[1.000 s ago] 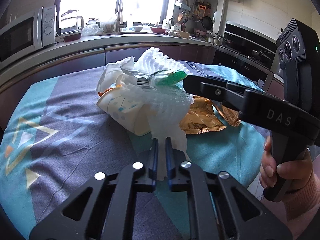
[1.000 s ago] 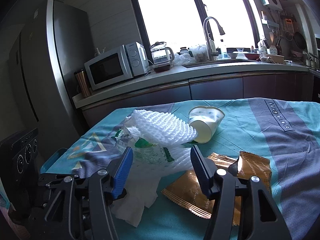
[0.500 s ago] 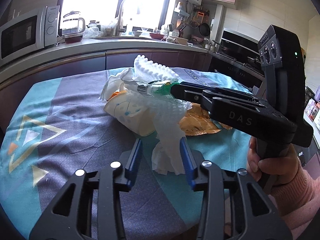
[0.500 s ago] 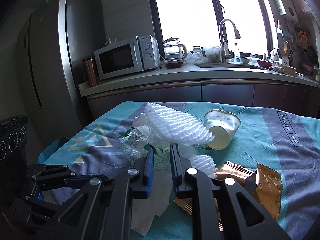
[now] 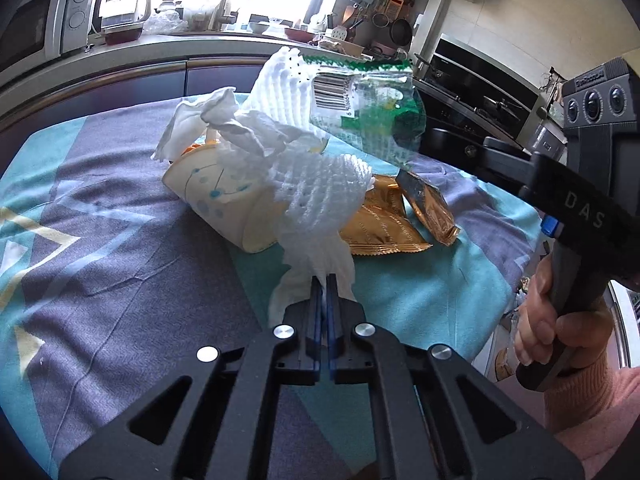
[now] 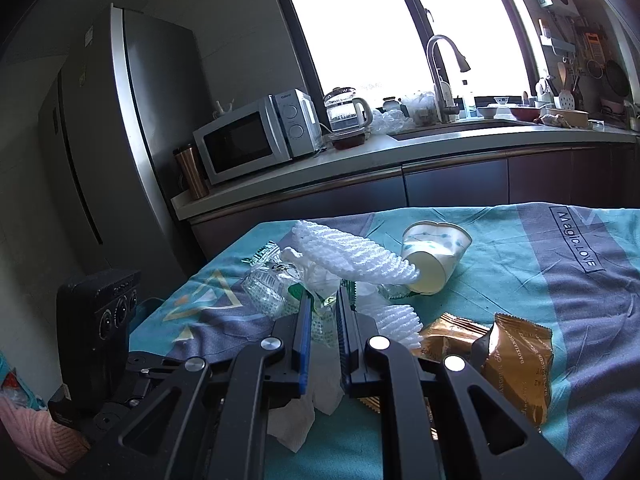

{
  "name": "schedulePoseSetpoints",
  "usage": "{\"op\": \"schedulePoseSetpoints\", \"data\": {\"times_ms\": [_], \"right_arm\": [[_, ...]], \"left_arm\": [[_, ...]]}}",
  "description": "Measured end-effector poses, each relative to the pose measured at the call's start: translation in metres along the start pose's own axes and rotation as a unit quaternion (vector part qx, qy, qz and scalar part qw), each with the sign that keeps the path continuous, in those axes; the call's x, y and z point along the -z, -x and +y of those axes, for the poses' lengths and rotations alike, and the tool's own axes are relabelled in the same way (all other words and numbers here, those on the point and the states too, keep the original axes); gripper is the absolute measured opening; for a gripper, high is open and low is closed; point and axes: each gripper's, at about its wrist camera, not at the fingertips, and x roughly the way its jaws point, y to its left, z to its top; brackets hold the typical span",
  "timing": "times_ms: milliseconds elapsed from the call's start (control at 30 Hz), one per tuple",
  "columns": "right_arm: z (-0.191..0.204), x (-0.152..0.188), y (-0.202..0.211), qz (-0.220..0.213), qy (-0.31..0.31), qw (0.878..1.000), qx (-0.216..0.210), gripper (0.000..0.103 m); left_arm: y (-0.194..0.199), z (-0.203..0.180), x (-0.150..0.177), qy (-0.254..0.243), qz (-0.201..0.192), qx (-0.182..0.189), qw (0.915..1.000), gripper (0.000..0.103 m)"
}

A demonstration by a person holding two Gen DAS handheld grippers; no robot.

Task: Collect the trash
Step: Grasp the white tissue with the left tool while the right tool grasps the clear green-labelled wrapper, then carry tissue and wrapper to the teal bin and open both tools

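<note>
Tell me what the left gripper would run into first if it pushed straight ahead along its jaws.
The left gripper is shut on a white paper napkin. Straight ahead, it would probably meet the white foam fruit net first, draped over the tipped paper cup; depth is hard to judge.

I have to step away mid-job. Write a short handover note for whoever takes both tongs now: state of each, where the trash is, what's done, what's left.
Left tongs: shut on the white paper towel, at its near edge.
Right tongs: jaws closing on the clear green-printed wrapper, which is lifted above the pile.
Trash: all in one heap on the tablecloth: white foam net, tipped paper cup, two gold snack wrappers beside it.
Done: two pieces gripped; nothing visibly binned.
Left: carry these off, then collect net, cup and gold wrappers. No bin is in view.
</note>
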Motion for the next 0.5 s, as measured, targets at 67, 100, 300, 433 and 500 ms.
{"op": "schedulePoseSetpoints", "data": {"times_ms": [67, 100, 300, 433, 500], "right_arm": [[0.000, -0.001, 0.003, -0.003, -0.007, 1.000, -0.009, 0.011], [0.001, -0.001, 0.004, -0.004, -0.007, 1.000, -0.011, 0.011], [0.015, -0.004, 0.006, -0.007, -0.003, 0.999, -0.033, 0.011], [0.034, -0.005, 0.001, -0.001, 0.008, 0.998, -0.056, 0.011], [0.045, -0.006, -0.005, 0.004, 0.015, 0.998, -0.069, 0.011]], "left_arm": [[0.010, 0.002, 0.002, -0.005, -0.009, 0.006, 0.9999, 0.002], [0.017, 0.003, 0.002, -0.008, -0.015, 0.007, 0.9998, 0.002], [0.060, 0.013, 0.010, -0.006, -0.038, -0.004, 0.9992, 0.002], [0.087, 0.026, 0.025, 0.009, -0.054, -0.032, 0.9980, 0.002], [0.101, 0.035, 0.029, 0.022, -0.064, -0.046, 0.9967, 0.002]]}}
